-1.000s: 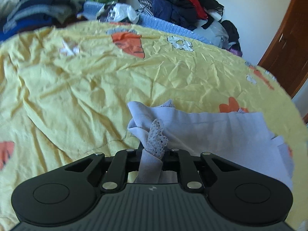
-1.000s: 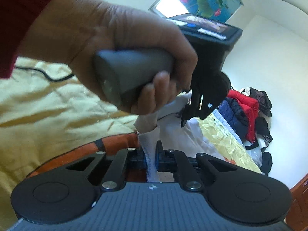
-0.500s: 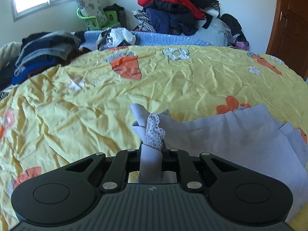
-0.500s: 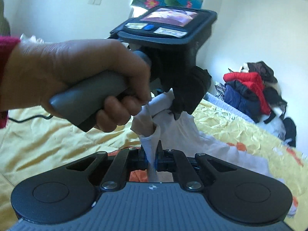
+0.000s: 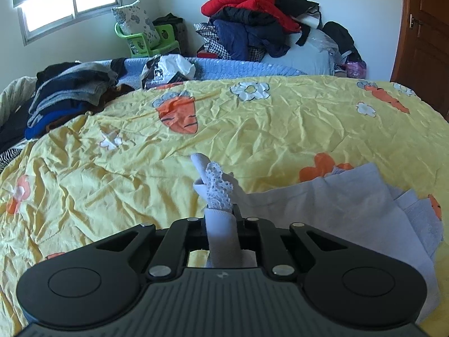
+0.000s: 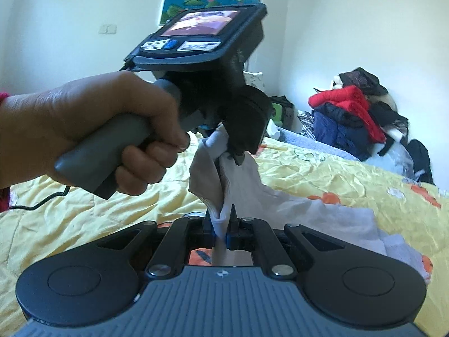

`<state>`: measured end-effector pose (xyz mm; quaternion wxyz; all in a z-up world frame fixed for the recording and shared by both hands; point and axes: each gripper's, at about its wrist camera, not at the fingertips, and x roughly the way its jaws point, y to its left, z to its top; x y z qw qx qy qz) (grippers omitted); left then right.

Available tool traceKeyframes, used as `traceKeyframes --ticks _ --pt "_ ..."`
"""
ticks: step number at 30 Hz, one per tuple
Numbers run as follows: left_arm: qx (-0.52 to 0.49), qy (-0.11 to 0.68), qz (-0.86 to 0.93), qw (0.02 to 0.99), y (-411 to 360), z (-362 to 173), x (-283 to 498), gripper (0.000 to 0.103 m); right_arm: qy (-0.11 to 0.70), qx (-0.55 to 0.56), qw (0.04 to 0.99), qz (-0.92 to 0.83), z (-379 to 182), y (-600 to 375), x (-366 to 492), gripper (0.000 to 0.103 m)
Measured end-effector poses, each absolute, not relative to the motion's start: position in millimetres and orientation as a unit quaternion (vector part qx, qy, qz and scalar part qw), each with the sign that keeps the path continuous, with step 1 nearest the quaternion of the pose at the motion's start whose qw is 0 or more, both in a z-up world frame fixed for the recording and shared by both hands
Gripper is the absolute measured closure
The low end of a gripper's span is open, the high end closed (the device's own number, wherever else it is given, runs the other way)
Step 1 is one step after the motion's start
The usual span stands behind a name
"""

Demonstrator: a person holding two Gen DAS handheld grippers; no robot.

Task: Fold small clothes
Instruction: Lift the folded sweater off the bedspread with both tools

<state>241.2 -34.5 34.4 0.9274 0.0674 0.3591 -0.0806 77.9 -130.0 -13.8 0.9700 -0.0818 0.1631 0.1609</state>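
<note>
A small pale lilac garment with a white lace trim lies partly on the yellow bedspread, one edge lifted. My left gripper is shut on a bunched corner of it, lace sticking up past the jaws. In the right wrist view my right gripper is shut on another corner of the same garment. Just ahead of it a hand holds the left gripper, which pinches the cloth from above. The two held corners are close together.
A tall heap of red and dark clothes stands beyond the bed's far edge. A stack of folded dark clothes sits at the back left. A green plastic chair stands under the window. A brown door is on the right. A black cable trails over the bedspread.
Both grippers have risen with the garment, lifting its edge higher off the bedspread. The right gripper has rolled, so the hand and left gripper now appear more upright ahead of it.
</note>
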Motion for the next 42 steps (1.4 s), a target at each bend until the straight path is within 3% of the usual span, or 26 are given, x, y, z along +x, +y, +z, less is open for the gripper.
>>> traceKeyframes --ticks 18,42 --pt "0.105 0.335 -0.100 0.931 -112 47 232 0.094 0.160 -0.019 0.980 0.120 -10 -194 71 0.096" --pt "0.137 0.354 -0.128 0.916 -208 17 241 0.094 0.195 0.104 0.971 0.086 -33 -282 84 0.096"
